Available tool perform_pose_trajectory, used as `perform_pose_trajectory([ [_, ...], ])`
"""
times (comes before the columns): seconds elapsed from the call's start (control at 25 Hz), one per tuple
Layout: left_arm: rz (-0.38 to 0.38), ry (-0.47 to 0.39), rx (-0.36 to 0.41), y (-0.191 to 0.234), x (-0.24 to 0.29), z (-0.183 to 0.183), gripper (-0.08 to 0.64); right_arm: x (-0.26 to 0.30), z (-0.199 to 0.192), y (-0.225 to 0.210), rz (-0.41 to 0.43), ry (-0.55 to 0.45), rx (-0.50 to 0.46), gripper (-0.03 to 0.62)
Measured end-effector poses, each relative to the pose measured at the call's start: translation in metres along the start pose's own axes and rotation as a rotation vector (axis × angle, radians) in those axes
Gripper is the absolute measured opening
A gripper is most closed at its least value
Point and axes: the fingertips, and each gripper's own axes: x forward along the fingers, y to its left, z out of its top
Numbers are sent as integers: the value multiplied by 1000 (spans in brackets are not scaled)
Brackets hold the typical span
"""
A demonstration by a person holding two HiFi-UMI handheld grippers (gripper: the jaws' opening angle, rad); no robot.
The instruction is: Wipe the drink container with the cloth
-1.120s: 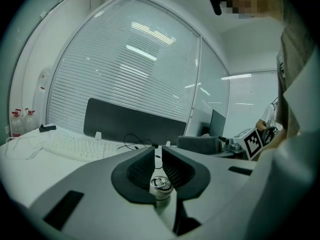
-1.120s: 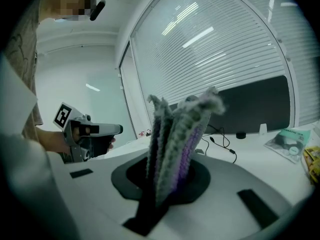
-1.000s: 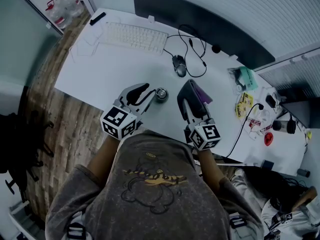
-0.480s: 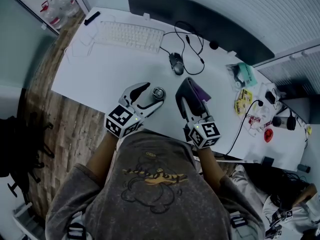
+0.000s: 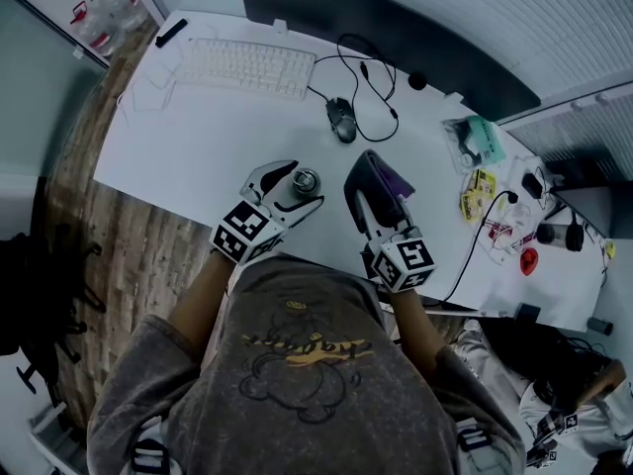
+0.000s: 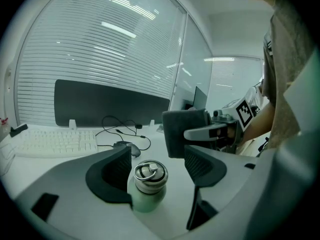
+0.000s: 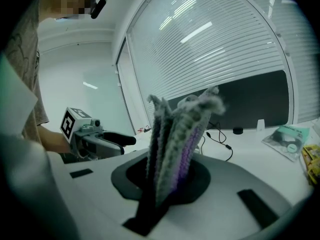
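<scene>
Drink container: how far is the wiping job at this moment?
Done: the right gripper is clamped on the cloth. In hand: the jaws of the left gripper have just been opening, and the drink container stands upright between them, ungripped. Left: the cloth is apart from the container, so the wiping seems still to do.

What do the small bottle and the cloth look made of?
Small pale green drink bottle: probably painted metal, matte body; its silvery lid with a ring handle gleams. Fuzzy grey and purple cloth: likely microfibre or chenille, judging by its nubby pile.
</scene>
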Motion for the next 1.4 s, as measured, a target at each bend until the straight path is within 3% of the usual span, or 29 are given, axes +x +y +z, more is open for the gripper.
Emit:
perform_pose_trajectory([
  [0.52, 17, 104, 16, 8, 26, -32, 318, -15, -6, -7, 4, 15, 13, 55],
  [0.92, 51, 105, 4, 13, 28, -34, 273, -18, -6, -19, 7, 22, 10, 55],
  [1.28, 55, 97, -8, 13, 30, -33, 272, 17, 5, -20, 122, 77, -89, 55],
  [1.4, 52, 95, -12, 13, 30, -33, 272, 37, 13, -18, 204, 91, -136, 55],
])
